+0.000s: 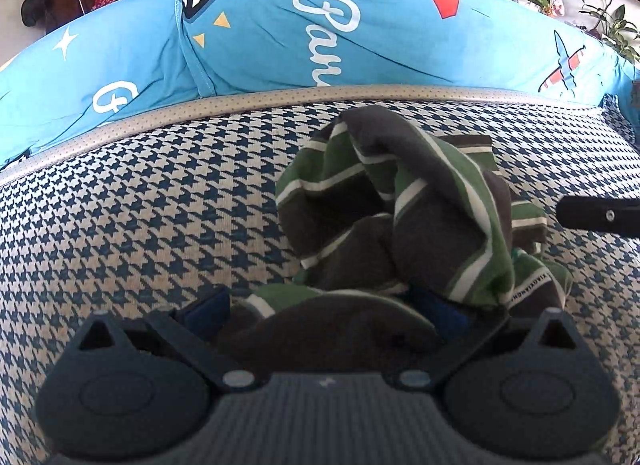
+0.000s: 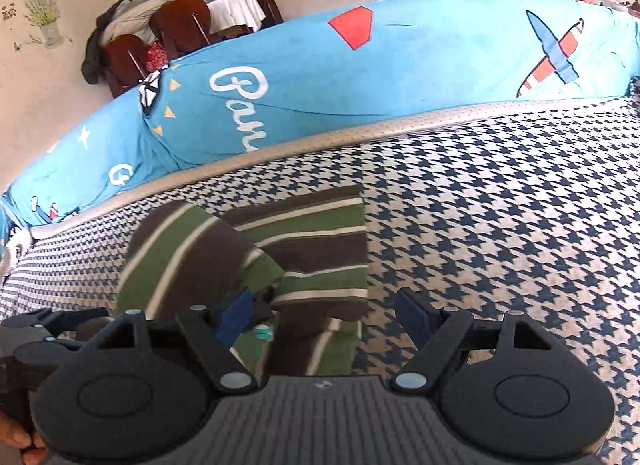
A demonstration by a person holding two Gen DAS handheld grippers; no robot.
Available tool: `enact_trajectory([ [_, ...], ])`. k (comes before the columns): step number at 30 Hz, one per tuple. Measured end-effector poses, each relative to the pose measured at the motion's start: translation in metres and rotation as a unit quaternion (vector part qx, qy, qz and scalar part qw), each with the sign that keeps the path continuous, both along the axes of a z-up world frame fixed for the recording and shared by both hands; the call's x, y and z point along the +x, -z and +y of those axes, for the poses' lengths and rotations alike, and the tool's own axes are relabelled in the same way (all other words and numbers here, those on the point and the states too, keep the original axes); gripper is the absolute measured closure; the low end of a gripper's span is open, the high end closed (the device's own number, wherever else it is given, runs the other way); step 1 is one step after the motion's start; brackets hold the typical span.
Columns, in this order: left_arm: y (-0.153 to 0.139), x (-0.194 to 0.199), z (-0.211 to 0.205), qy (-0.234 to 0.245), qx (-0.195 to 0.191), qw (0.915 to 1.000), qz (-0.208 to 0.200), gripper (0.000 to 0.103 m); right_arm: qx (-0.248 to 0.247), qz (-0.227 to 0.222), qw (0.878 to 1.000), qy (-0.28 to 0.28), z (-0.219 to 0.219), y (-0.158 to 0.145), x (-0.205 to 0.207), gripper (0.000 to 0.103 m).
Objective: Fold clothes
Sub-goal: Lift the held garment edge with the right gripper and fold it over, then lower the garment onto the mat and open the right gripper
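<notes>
The green, brown and white striped garment (image 1: 420,225) lies bunched in a heap on the houndstooth sofa seat (image 1: 140,205). My left gripper (image 1: 324,311) stands wide, with dark cloth lying between its fingers and draped over the right one. The left pad (image 1: 208,309) shows a gap to the cloth. In the right wrist view one flap of the striped garment (image 2: 312,261) is folded over the flat part. My right gripper (image 2: 326,315) is open above the garment's near edge, its left pad (image 2: 236,317) over the cloth and its right pad over bare seat.
A blue printed sheet (image 1: 360,37) covers the sofa back behind a beige piped edge (image 1: 280,99). One finger of the right gripper (image 1: 600,217) juts in from the right of the left wrist view. Chairs, a table and plants stand beyond the sofa.
</notes>
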State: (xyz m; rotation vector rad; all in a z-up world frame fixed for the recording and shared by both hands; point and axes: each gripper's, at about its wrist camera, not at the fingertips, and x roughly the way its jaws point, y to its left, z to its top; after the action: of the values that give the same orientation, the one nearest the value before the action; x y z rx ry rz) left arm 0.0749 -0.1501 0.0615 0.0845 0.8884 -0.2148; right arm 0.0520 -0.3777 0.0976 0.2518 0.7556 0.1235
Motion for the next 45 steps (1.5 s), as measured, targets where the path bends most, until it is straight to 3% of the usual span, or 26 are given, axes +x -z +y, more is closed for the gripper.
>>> enact_trajectory([
  [8,0.000,-0.023,-0.008,0.002,0.011,0.9997,-0.023,0.000,0.058,-0.038,0.995,-0.076,0.033,-0.011,0.007,0.023],
  [12,0.000,-0.028,-0.008,0.002,0.006,0.9997,-0.023,0.000,0.025,-0.031,0.994,-0.098,0.057,-0.005,0.014,0.022],
  [16,-0.001,-0.032,-0.006,0.001,-0.006,0.9998,-0.019,0.000,-0.041,0.012,0.997,-0.057,0.065,0.009,0.026,0.018],
  [24,-0.017,-0.041,0.006,-0.017,-0.035,0.9986,-0.036,0.000,-0.082,0.058,0.993,0.062,0.029,0.023,0.024,0.015],
  [35,-0.019,-0.053,0.020,-0.038,-0.050,0.9975,-0.033,0.000,-0.110,0.111,0.986,0.054,0.019,0.035,0.000,0.012],
  [45,-0.032,-0.078,0.035,-0.062,-0.057,0.9956,-0.041,0.000,-0.074,0.037,0.995,0.054,0.016,0.005,-0.022,0.012],
])
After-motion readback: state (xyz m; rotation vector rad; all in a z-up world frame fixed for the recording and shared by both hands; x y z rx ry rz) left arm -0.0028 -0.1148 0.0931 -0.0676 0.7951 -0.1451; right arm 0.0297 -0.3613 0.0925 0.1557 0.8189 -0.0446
